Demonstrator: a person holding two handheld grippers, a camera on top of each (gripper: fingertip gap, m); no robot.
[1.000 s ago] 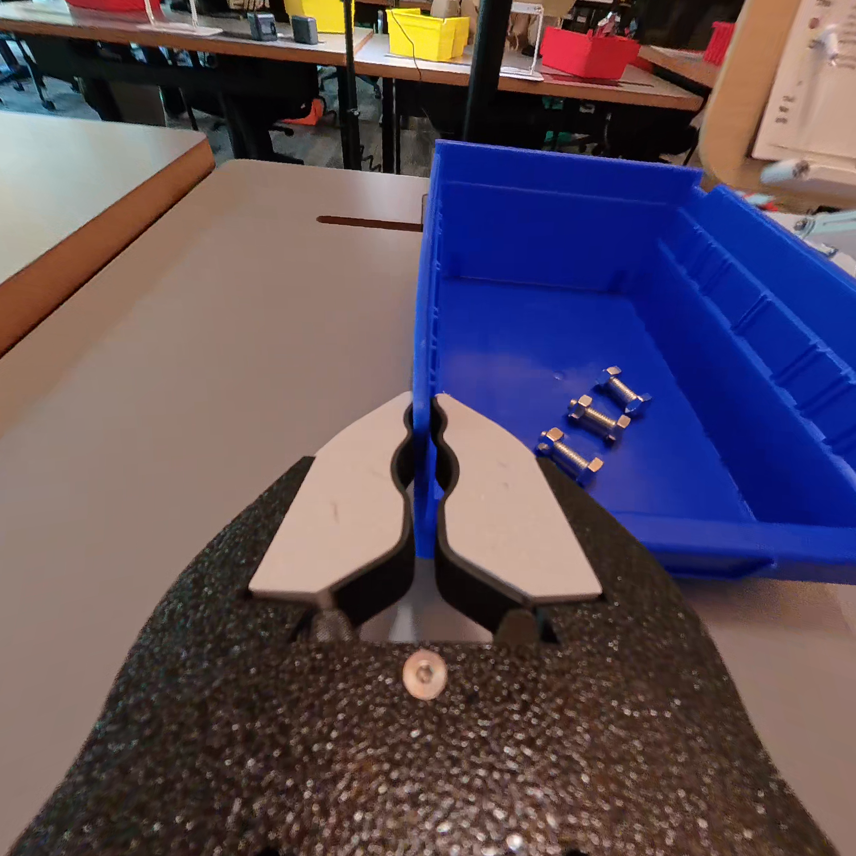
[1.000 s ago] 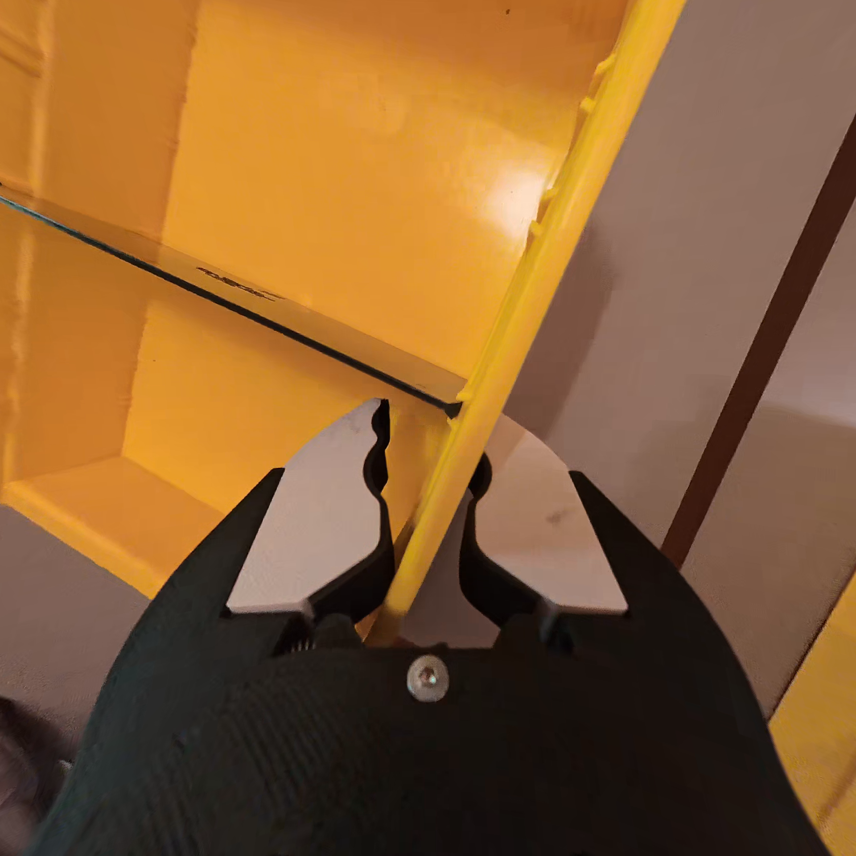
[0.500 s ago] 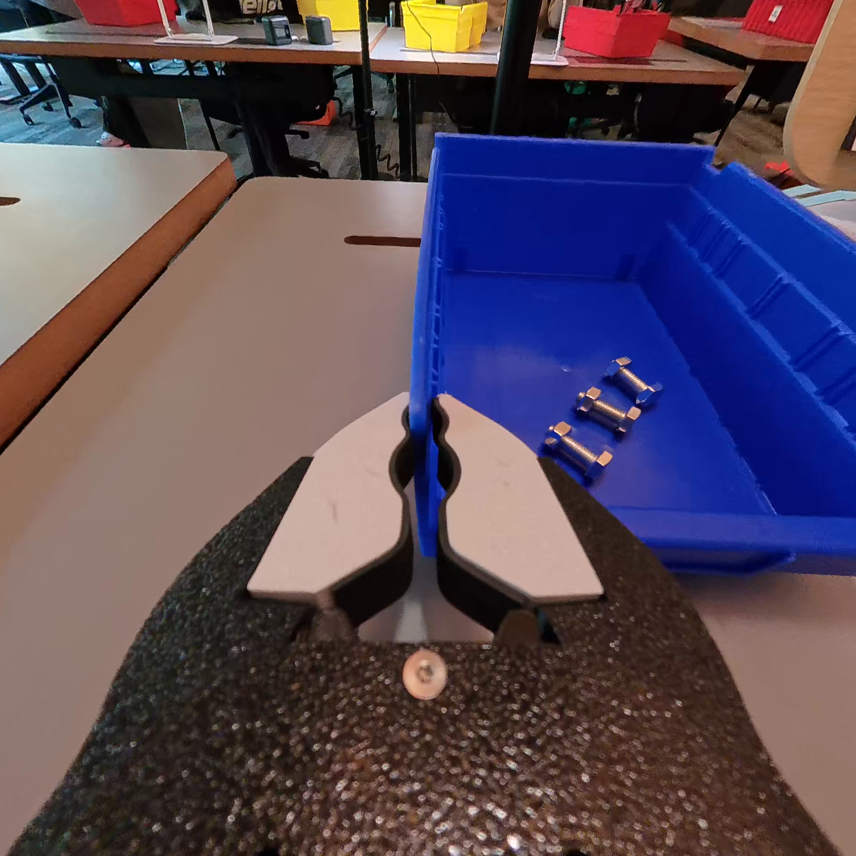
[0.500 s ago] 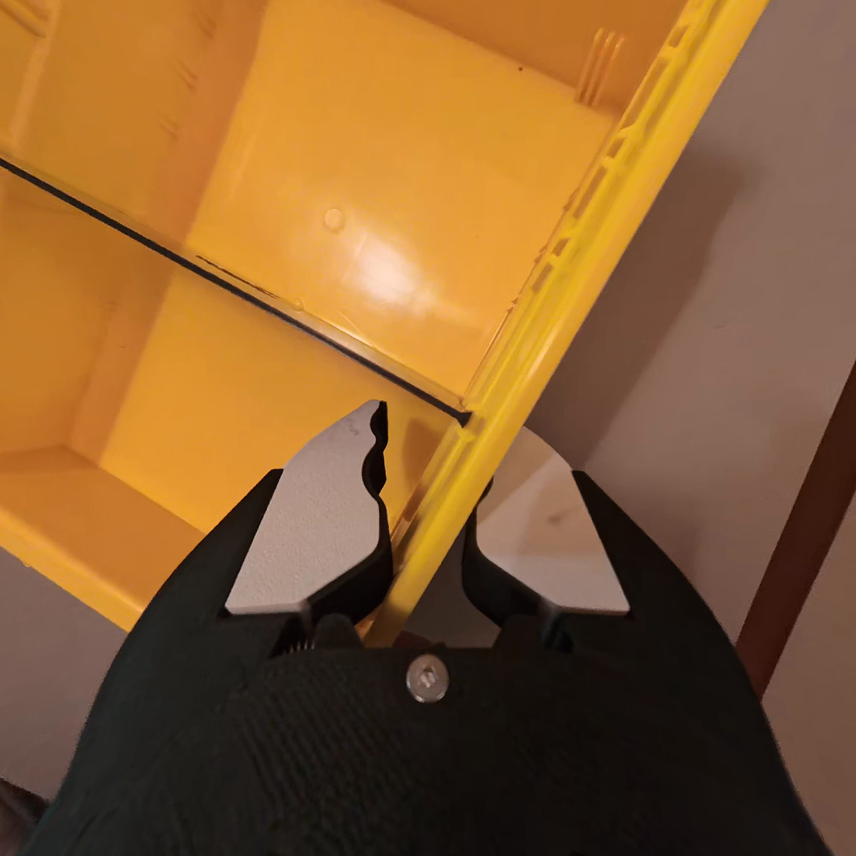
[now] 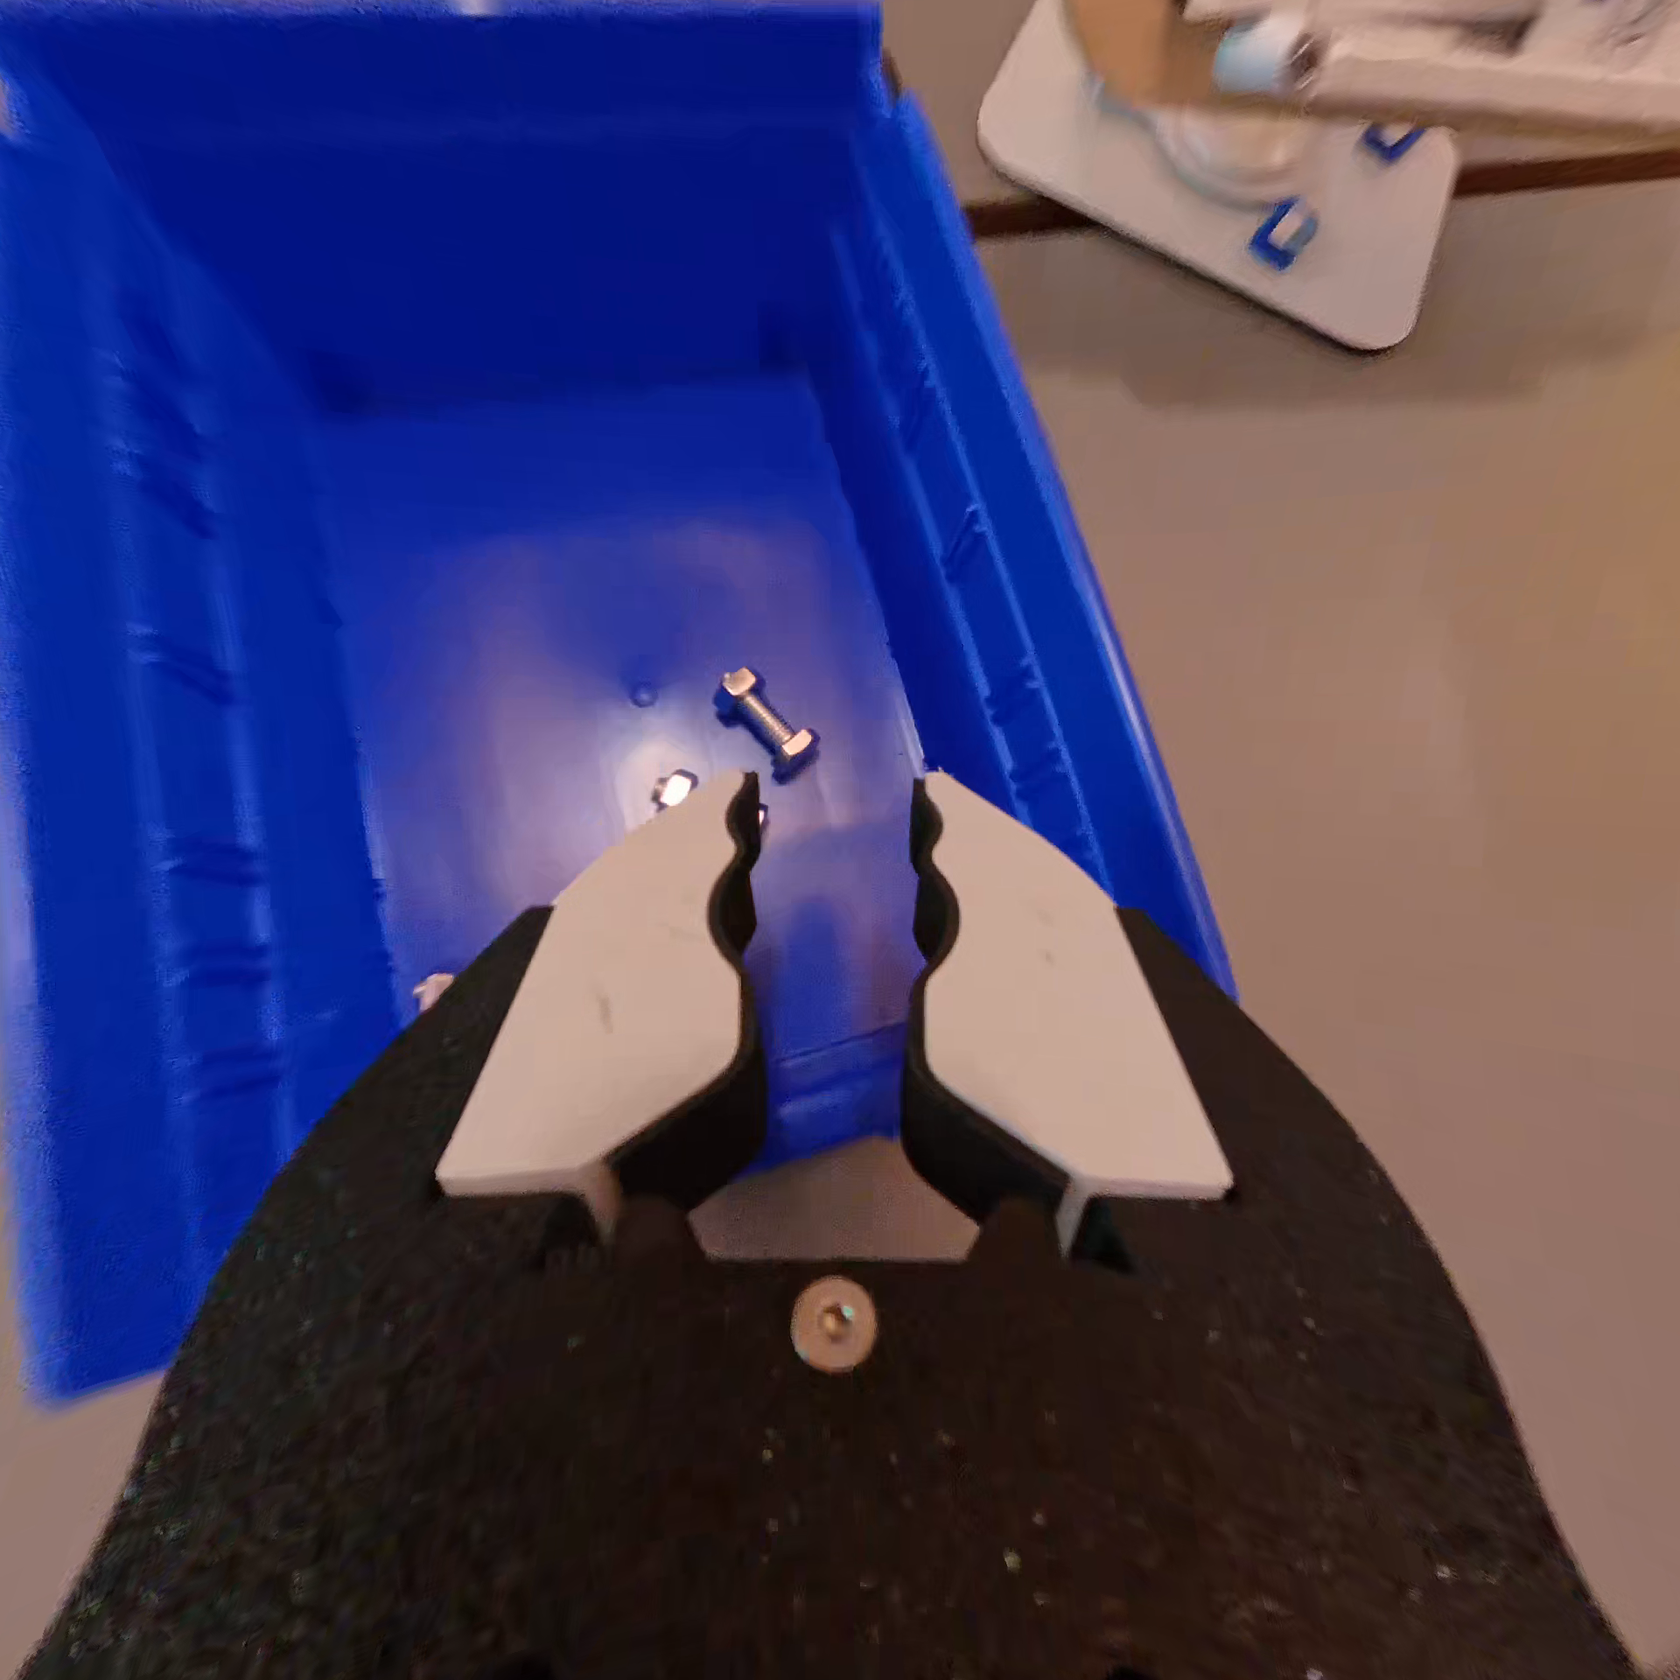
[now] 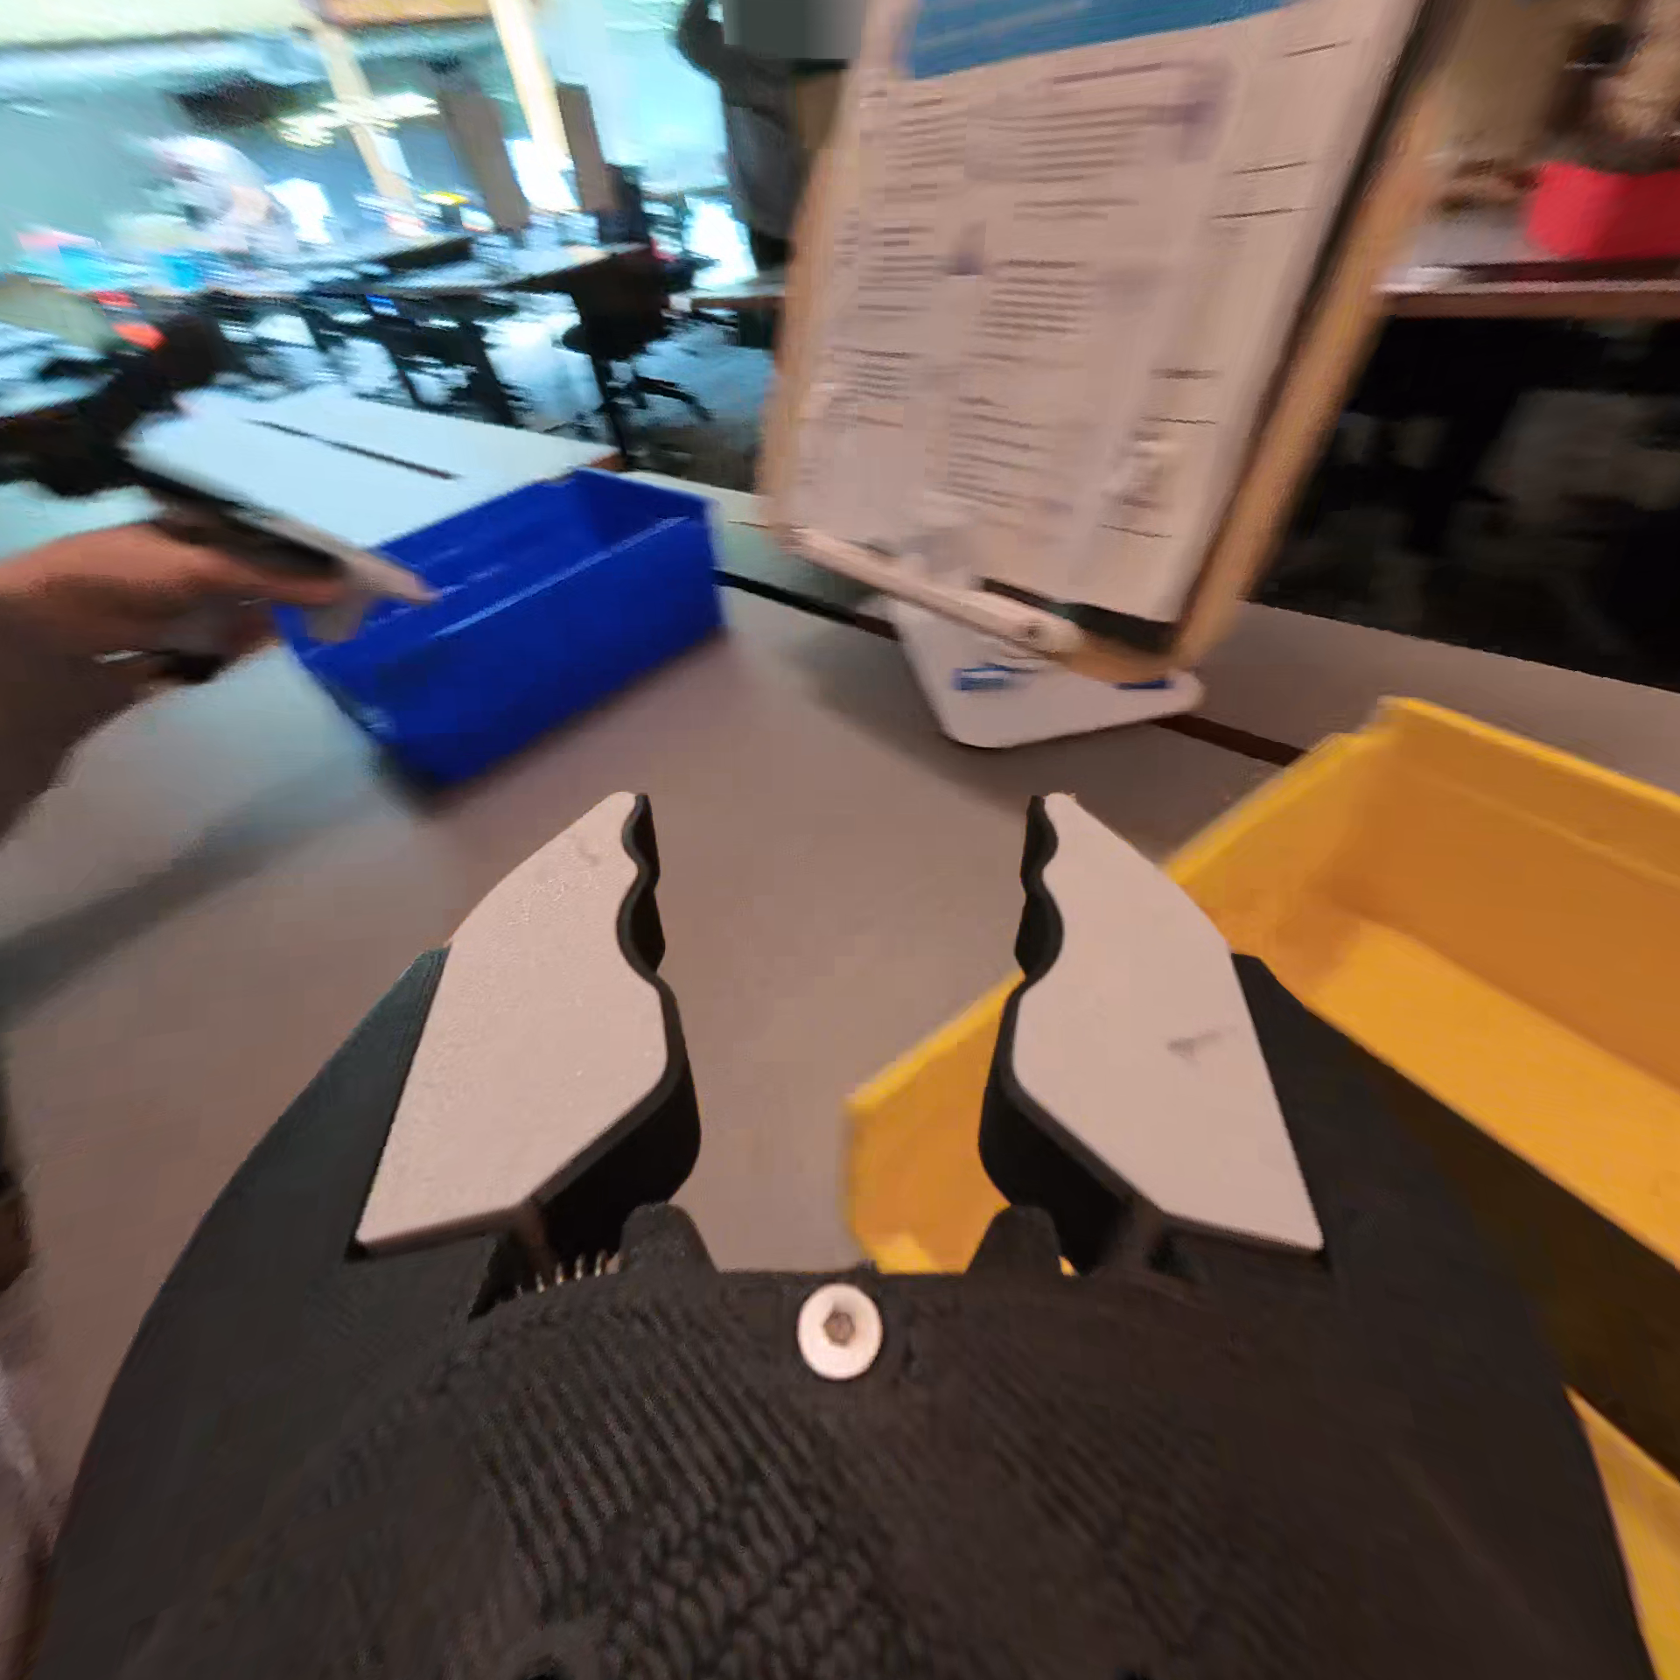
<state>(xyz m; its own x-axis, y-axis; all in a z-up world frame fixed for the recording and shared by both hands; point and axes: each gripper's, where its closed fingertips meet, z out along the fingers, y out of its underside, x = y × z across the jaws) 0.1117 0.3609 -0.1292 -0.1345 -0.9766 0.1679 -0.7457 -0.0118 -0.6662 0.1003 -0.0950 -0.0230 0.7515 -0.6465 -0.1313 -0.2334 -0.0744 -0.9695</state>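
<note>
On my feed the light is warm and even. A pale glare patch sits on the blue bin (image 5: pixel 564 473) floor beside the bolt (image 5: pixel 768 725). Motion blur smears the bin's walls, and behind it the document stand (image 6: pixel 1045 318) and the room. Wide-angle bending shows at the edges.

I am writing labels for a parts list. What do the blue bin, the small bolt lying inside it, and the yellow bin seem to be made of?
Blue bin: likely moulded plastic, glossy; ribbed walls and a light glare on its floor.
Bolt: apparently bright metal, perhaps steel; silvery shine, threaded shank.
Yellow bin: probably the same kind of plastic, smooth, uniform colour, thin moulded rim.
</note>
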